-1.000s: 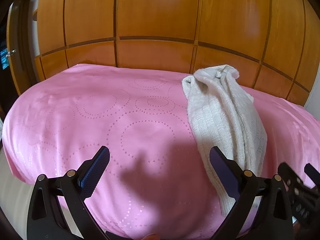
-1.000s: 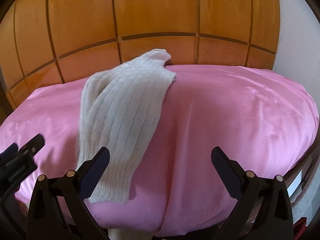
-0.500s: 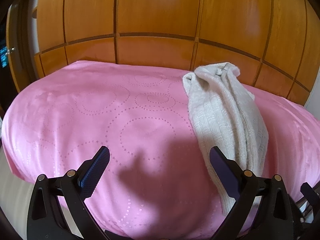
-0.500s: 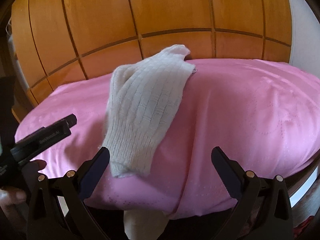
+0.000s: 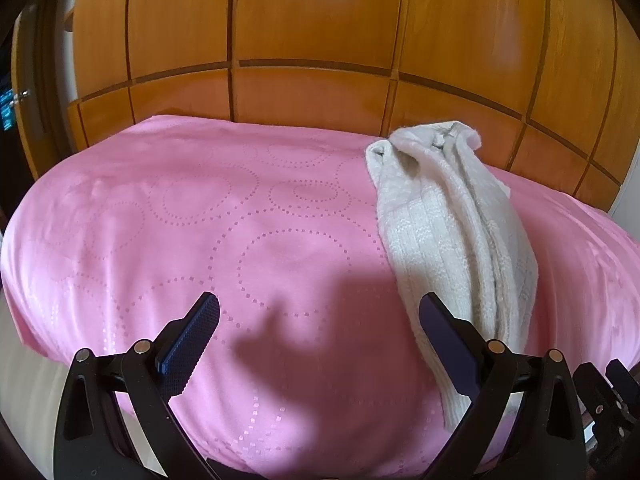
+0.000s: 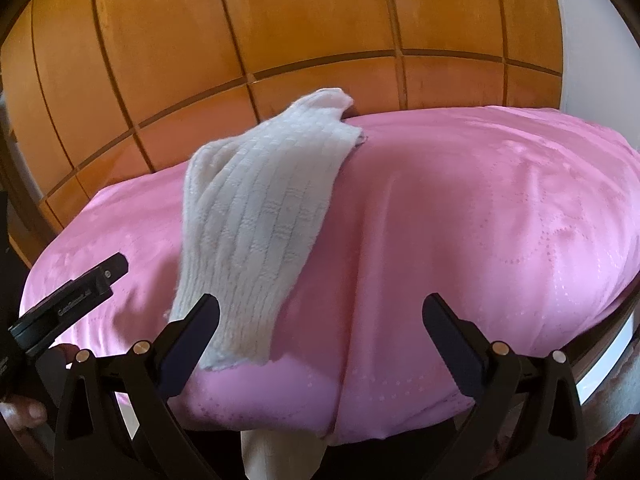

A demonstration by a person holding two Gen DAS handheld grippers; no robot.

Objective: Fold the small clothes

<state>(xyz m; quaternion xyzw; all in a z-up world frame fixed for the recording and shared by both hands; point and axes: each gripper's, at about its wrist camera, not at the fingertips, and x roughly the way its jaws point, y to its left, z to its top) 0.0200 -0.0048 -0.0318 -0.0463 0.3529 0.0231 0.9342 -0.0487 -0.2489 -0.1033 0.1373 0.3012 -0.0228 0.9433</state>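
Here, one cream knitted garment (image 5: 452, 232) lies on a pink bedspread (image 5: 224, 240) in front of a wood-panelled wall (image 5: 312, 40). There are two grippers, both with jaws wide apart and holding nothing. The garment is a long, narrow bundle; its long axis runs from the near edge of the bed away toward the wall. Seen from the left gripper (image 5: 320, 338), it lies to the right, its near end just behind the right-hand finger. Seen from the right gripper (image 6: 320, 338), it lies to the left, its near end just behind the left-hand finger. So the garment sits between the two grippers, about equally near each. The garment looks loosely folded lengthwise, and neither gripper touches it.
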